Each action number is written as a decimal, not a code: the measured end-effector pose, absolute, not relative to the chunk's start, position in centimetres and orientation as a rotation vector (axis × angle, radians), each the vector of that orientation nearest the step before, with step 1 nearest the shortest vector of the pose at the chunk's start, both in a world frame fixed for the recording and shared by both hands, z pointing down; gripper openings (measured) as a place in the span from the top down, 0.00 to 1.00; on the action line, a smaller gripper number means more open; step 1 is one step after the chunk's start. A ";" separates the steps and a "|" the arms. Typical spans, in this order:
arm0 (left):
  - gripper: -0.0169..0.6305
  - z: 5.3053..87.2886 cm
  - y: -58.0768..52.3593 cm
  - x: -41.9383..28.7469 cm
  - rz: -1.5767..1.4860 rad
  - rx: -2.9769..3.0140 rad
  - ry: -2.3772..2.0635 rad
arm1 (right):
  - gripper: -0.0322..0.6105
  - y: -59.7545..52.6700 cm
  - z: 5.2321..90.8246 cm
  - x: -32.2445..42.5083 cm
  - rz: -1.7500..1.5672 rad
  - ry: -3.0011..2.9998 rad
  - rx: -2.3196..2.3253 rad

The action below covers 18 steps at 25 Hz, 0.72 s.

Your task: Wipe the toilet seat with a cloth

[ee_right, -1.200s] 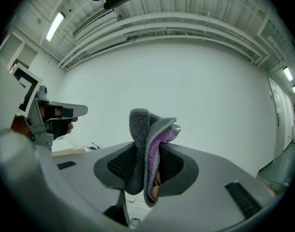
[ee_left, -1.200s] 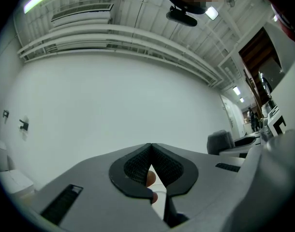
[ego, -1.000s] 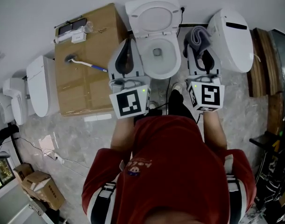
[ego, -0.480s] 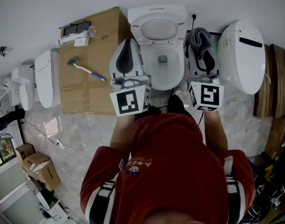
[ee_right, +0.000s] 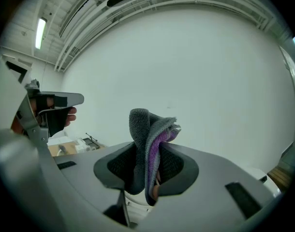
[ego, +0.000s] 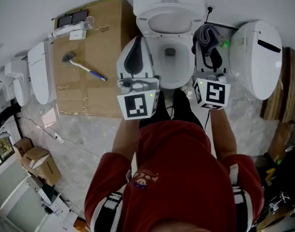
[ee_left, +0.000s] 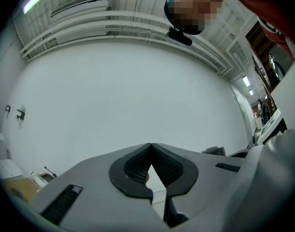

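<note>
1. Nearest to me, the left gripper [ee_left: 150, 146] has its dark ribbed pads [ee_left: 133, 167] pressed together at the tips, with nothing between them.
2. The right gripper [ee_right: 148, 151] is clamped on a folded grey and purple terry cloth [ee_right: 146, 129]. The cloth stands up out of the jaws and bunches above the tips.
3. In the head view, the left gripper [ego: 137, 40] sits over the near left edge of the white ceramic toilet [ego: 185, 74]. The right gripper [ego: 208, 41] is just beside the bowl's right edge, with the cloth [ego: 207, 33] at its front.
4. The bowl therefore lies between the two grippers and below them. Its raised lid [ego: 167, 22] is just ahead of both. I cannot tell whether the seat ring is up against the lid or down on the bowl.
5. To the left of the left gripper is a brown cardboard box [ego: 84, 93]. A blue-handled brush [ego: 83, 66] lies on top of it.
6. To the right of the right gripper rests a second white oval toilet fixture [ego: 256, 57].
7. Farthest ahead of both grippers is a plain white wall [ee_left: 128, 91].
</note>
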State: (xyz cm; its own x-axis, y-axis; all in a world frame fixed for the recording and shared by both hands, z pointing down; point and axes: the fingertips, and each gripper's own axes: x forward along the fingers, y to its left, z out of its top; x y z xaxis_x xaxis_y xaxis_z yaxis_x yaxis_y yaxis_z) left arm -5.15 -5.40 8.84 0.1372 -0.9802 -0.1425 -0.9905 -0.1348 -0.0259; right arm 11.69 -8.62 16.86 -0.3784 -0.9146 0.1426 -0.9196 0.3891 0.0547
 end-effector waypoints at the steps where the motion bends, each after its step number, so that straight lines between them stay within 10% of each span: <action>1: 0.95 9.7 -5.9 -5.6 0.145 -2.294 1.995 | 0.78 -9.2 17.8 11.1 0.061 -2.478 1.658; 18: 0.95 27.3 -11.1 -11.0 0.083 -2.424 2.023 | 0.78 -18.7 30.6 2.5 -0.050 -2.423 1.654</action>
State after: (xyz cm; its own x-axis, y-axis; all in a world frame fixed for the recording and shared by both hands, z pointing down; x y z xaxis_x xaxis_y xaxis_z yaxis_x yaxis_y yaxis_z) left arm -10.98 -11.14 27.29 0.1781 -0.9836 -0.0292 -0.9827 -0.1793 0.0469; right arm 2.49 -18.69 30.59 -0.3500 -0.9245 0.1512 -0.9174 0.3709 0.1441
